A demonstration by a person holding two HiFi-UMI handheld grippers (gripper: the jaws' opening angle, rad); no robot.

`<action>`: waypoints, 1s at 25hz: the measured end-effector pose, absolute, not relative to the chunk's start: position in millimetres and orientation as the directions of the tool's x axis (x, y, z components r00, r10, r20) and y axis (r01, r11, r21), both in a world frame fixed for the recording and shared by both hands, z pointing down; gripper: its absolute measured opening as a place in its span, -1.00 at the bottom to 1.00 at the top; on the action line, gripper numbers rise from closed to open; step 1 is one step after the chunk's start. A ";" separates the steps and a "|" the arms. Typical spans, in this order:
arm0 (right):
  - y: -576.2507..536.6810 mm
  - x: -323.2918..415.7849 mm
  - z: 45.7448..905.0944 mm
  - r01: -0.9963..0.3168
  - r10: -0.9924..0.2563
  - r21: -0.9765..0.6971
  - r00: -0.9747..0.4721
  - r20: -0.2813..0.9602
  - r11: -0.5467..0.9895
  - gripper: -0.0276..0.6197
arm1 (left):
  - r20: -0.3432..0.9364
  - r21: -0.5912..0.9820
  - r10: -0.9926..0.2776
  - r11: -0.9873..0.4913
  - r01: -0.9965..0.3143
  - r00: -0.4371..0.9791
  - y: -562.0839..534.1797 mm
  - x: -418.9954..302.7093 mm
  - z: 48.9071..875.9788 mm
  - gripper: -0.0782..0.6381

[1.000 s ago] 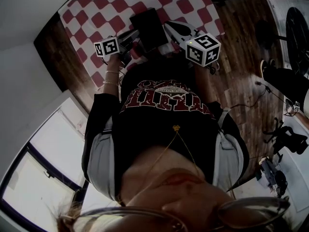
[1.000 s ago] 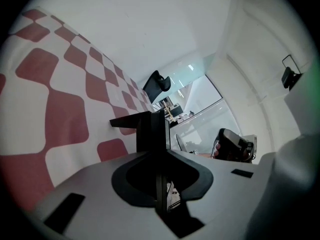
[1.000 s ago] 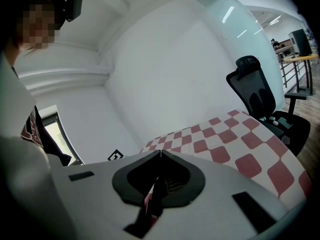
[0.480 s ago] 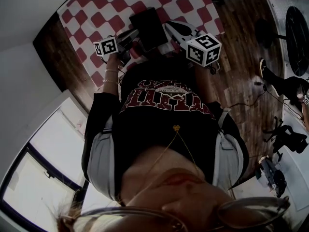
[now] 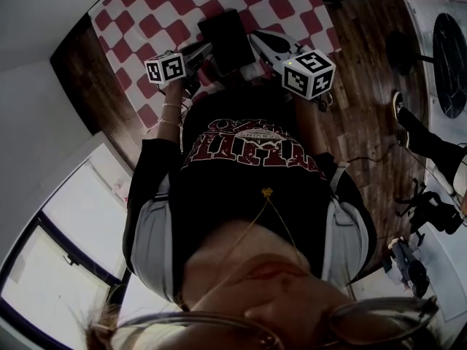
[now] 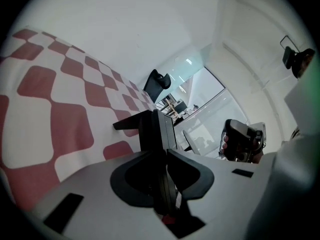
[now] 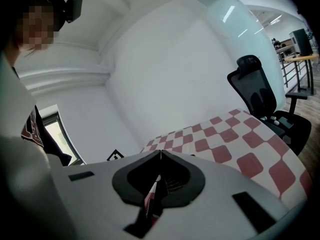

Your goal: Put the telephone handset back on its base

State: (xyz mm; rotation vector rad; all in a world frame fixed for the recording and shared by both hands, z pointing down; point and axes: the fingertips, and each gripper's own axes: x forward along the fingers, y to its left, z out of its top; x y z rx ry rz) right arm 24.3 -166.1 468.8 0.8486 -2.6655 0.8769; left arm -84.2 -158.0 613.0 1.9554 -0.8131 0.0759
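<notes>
left gripper point(image 6: 160, 151): I'm watching its jaws, which have just been opening and now stand slightly spread, with the handset point(image 6: 159, 131) edge-on between them and close to both pads.
right gripper point(image 7: 160, 152): the jaws are pressed together, tips meeting, and I see nothing between them.
handset: it's a black slab. It runs from deep inside the left jaws out past the tips, toward 12 o'clock in the left gripper view.
block point(image 5: 226, 41): from the head view I get one black rectangle lying on the cloth point(image 5: 164, 13). I can't separate handset from base there.
flanks: the left gripper sits at the block's 9 o'clock and the right gripper at its 3 o'clock, both close in.
cloth: red-and-white checks. It spreads to 9 o'clock of the left jaws, and to 2 o'clock of the right jaws.
chair point(image 7: 257, 91): a black office chair beyond the table's edge, at 2 o'clock in the right gripper view.
</notes>
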 end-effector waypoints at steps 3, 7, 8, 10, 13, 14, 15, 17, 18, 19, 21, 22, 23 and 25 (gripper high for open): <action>-164.7 21.0 468.9 -0.576 -0.451 -0.476 -0.817 0.360 0.664 -0.85 | 0.421 0.751 -0.507 -0.270 -0.602 0.752 -152.8 -87.7 626.5 -0.53; -161.9 17.8 467.5 -0.569 -0.443 -0.474 -0.822 0.358 0.672 -0.85 | 0.459 0.729 -0.528 -0.236 -0.642 0.715 -151.9 -90.8 631.9 -0.53; -161.6 17.4 466.9 -0.568 -0.443 -0.473 -0.822 0.357 0.673 -0.85 | 0.461 0.726 -0.530 -0.236 -0.646 0.712 -152.9 -90.5 629.7 -0.53; -161.1 17.1 466.2 -0.568 -0.444 -0.472 -0.823 0.356 0.675 -0.85 | 0.469 0.708 -0.530 -0.253 -0.659 0.707 -156.6 -88.7 619.9 -0.53; -160.3 16.9 467.2 -0.569 -0.446 -0.467 -0.822 0.355 0.677 -0.85 | 0.510 0.683 -0.521 -0.238 -0.690 0.684 -154.8 -89.6 626.3 -0.52; -159.9 16.9 467.6 -0.570 -0.447 -0.466 -0.821 0.355 0.677 -0.85 | 0.522 0.673 -0.522 -0.232 -0.702 0.674 -153.8 -90.2 629.2 -0.51; -159.4 16.9 467.8 -0.571 -0.448 -0.465 -0.820 0.355 0.677 -0.85 | 0.527 0.663 -0.528 -0.236 -0.710 0.667 -154.3 -89.6 627.4 -0.51; -158.5 16.6 468.1 -0.572 -0.449 -0.463 -0.820 0.356 0.677 -0.85 | 0.529 0.649 -0.535 -0.245 -0.721 0.658 -155.1 -87.9 623.3 -0.51; -158.0 16.3 468.4 -0.572 -0.449 -0.461 -0.819 0.357 0.678 -0.85 | 0.538 0.643 -0.534 -0.241 -0.727 0.652 -153.6 -88.3 626.5 -0.51; -157.5 16.0 468.8 -0.573 -0.448 -0.459 -0.819 0.359 0.679 -0.85 | 0.548 0.636 -0.533 -0.236 -0.735 0.645 -152.2 -88.8 629.6 -0.51; -157.3 15.7 469.6 -0.574 -0.448 -0.456 -0.818 0.361 0.680 -0.85 | 0.555 0.625 -0.538 -0.233 -0.745 0.635 -152.3 -87.8 630.4 -0.51; -157.2 15.4 469.9 -0.574 -0.448 -0.456 -0.818 0.361 0.680 -0.85 | 0.553 0.623 -0.542 -0.236 -0.746 0.633 -152.9 -86.4 629.6 -0.51; -157.0 15.0 470.1 -0.574 -0.448 -0.455 -0.818 0.361 0.681 -0.85 | 0.553 0.616 -0.547 -0.240 -0.751 0.628 -153.3 -86.2 629.2 -0.51; -156.0 14.2 470.0 -0.572 -0.446 -0.456 -0.819 0.360 0.682 -0.85 | 0.564 0.582 -0.558 -0.253 -0.773 0.608 -152.7 -88.5 628.5 -0.51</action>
